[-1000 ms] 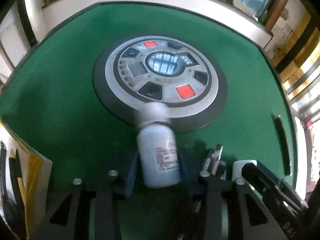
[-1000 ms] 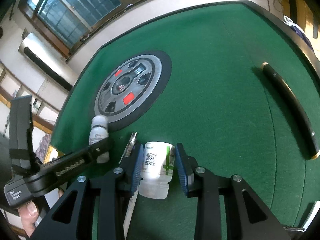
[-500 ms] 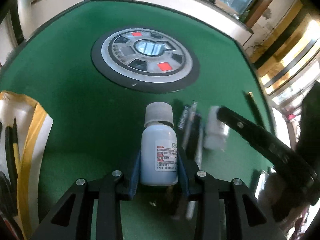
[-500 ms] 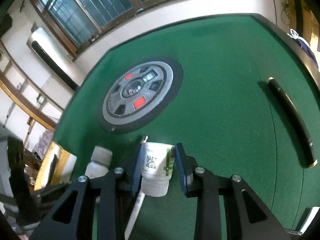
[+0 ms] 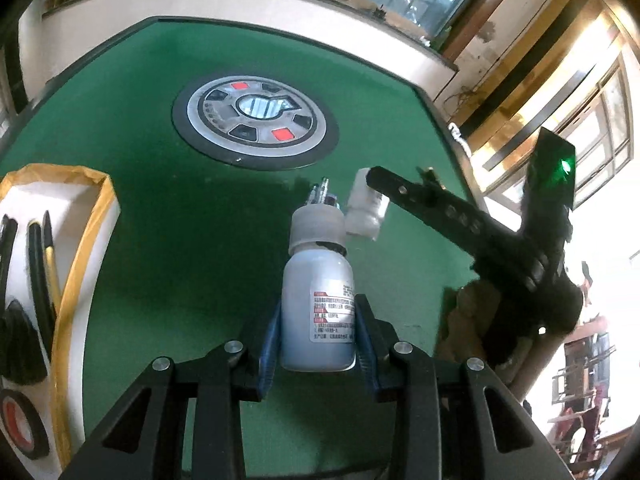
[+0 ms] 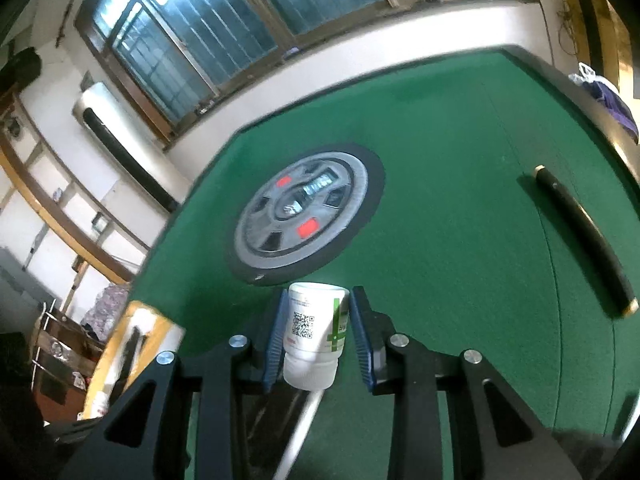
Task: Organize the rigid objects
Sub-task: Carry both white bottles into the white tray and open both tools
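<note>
My left gripper [image 5: 316, 330] is shut on a pale blue bottle [image 5: 318, 300] with a grey cap and a red-and-white label, held above the green table. My right gripper [image 6: 318, 330] is shut on a small white bottle [image 6: 314, 332] with a QR code and a green cross, cap toward the camera. The right gripper's black fingers [image 5: 420, 196] and the white bottle [image 5: 366, 210] also show in the left wrist view, raised to the right of the blue bottle. Pens [image 5: 320, 196] lie on the felt behind the blue bottle's cap.
A round grey control panel [image 5: 256, 124] with red buttons sits in the table's middle [image 6: 306, 210]. A white box with a yellow rim [image 5: 76, 248] at the left holds black pens and tape. A long black rod [image 6: 584, 236] lies at the right.
Both grippers have lifted their bottles off the felt and pulled back from the round panel. The pens stay on the table.
</note>
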Available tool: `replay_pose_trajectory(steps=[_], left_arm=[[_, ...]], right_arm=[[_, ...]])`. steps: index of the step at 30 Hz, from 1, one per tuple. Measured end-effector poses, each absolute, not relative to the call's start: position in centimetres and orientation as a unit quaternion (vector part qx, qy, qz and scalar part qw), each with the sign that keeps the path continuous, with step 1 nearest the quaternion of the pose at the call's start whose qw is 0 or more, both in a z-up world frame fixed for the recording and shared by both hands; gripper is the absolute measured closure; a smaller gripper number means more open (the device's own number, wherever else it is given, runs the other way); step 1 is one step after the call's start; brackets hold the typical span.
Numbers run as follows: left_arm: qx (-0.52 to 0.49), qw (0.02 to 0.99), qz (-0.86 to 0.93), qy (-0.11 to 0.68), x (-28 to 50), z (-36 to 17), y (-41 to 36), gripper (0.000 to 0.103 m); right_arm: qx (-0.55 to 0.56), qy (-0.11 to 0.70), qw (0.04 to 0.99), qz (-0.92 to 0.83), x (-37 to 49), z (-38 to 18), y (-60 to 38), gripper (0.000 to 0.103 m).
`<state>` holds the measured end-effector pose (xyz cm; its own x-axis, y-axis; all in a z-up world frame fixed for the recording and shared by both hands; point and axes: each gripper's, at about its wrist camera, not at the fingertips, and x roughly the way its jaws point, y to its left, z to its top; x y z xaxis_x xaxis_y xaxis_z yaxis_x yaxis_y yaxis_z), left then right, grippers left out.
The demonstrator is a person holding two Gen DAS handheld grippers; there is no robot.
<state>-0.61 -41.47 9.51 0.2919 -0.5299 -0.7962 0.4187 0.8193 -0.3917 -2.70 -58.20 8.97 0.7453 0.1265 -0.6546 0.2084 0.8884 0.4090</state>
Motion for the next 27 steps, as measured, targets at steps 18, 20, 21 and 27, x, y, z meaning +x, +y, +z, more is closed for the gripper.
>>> replay_pose_trajectory(steps=[18,20,21,27], left_arm=[[-0.107,0.81,-0.299,0.493,-3.6,11.9,-31.5,0.067],[-0.119,0.813,-0.291,0.49,-3.5,12.3,-29.6,0.067],[-0.125,0.815,-0.287,0.488,-3.5,12.4,-28.9,0.067],[-0.157,0.836,-0.239,0.468,-3.3,13.3,-22.8,0.067]], right_arm=[[0.219,0.368,0.903,0.021,-4.3,11.9,-47.2,0.073],[0.219,0.365,0.904,0.034,-4.1,12.0,-45.7,0.072],[0.22,0.364,0.904,0.041,-4.0,12.0,-45.0,0.072],[0.232,0.368,0.896,0.085,-2.9,11.5,-41.4,0.072]])
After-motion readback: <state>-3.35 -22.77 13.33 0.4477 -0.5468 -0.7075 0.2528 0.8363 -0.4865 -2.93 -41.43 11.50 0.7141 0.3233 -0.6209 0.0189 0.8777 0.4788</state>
